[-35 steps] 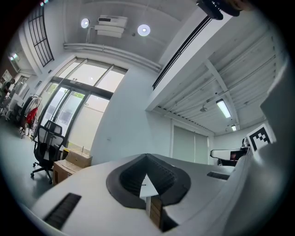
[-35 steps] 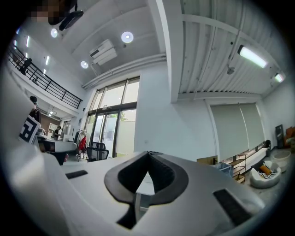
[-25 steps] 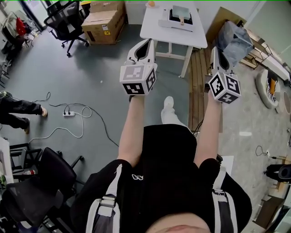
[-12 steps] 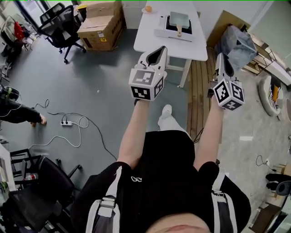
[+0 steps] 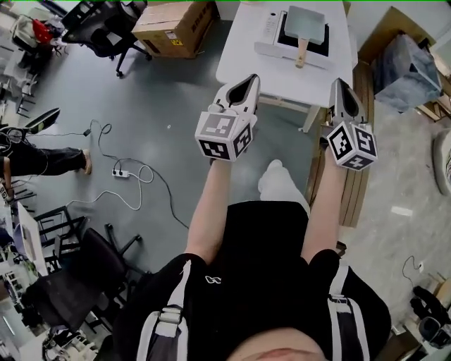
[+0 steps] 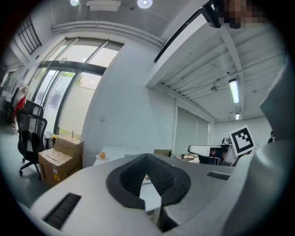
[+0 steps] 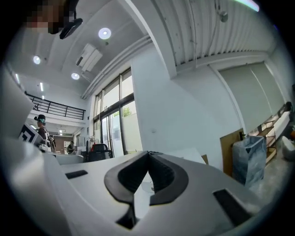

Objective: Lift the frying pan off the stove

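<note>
- Two bare forearms reach forward from the person's black top, each ending behind a marker cube.
- The left claw hangs in the air above the grey floor. Its jaws are pressed together with nothing between them, and from the head view its tip lies near the worktop's near edge.
- The right claw is level with it and well apart from it, also closed and empty.
- On the floor to the left lies a white power strip with a looping cable.
- Ahead stands the white worktop, with a white stove toward its right side.
- The frying pan, square and grey, sits on the stove. Its pale handle points back toward the person, and it lies beyond both claws, touched by neither.
- Farther left are a cardboard box and a black office chair.
</note>
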`<action>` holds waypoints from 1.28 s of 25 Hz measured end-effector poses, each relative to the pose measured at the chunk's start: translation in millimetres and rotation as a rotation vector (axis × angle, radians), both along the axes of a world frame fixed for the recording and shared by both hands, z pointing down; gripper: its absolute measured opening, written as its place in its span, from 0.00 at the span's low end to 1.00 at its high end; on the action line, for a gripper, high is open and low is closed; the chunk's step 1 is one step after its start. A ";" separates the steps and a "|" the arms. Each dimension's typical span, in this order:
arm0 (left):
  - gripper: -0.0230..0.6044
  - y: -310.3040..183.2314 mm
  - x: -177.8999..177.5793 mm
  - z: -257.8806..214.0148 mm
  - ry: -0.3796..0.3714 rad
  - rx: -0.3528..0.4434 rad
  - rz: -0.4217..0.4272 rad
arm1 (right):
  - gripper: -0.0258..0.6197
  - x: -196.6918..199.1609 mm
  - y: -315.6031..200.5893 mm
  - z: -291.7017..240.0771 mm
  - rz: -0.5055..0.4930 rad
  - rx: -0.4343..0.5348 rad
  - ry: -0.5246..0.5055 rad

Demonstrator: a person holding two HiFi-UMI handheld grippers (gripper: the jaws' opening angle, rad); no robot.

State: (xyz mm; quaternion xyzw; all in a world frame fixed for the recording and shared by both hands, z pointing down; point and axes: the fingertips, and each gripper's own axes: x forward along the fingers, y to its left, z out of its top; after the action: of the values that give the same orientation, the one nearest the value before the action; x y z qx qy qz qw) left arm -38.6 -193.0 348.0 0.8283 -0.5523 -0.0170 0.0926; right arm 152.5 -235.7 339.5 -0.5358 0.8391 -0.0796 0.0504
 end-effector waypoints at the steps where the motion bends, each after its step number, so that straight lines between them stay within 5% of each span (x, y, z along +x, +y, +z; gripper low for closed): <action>1: 0.04 -15.1 4.8 5.1 0.006 -0.022 0.006 | 0.04 4.1 -16.7 6.0 0.000 -0.026 -0.004; 8: 0.04 -102.0 35.2 20.6 0.070 -0.100 0.021 | 0.04 5.4 -90.7 22.8 -0.084 -0.091 0.093; 21: 0.04 -152.2 33.8 53.2 0.191 -0.178 0.063 | 0.04 -13.1 -112.5 45.5 -0.220 -0.134 0.165; 29: 0.04 -189.6 44.5 81.0 0.220 -0.250 0.198 | 0.04 -20.4 -137.1 72.7 -0.274 -0.225 0.112; 32: 0.04 -199.5 48.0 87.0 0.296 -0.282 0.279 | 0.04 -27.0 -142.2 82.8 -0.325 -0.267 0.066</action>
State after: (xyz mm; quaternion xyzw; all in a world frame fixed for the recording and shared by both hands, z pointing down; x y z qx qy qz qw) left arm 9.4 -392.5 435.0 0.8638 -0.4100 -0.0478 0.2887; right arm 125.5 -377.9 422.4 -0.3975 0.8977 -0.1797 -0.0624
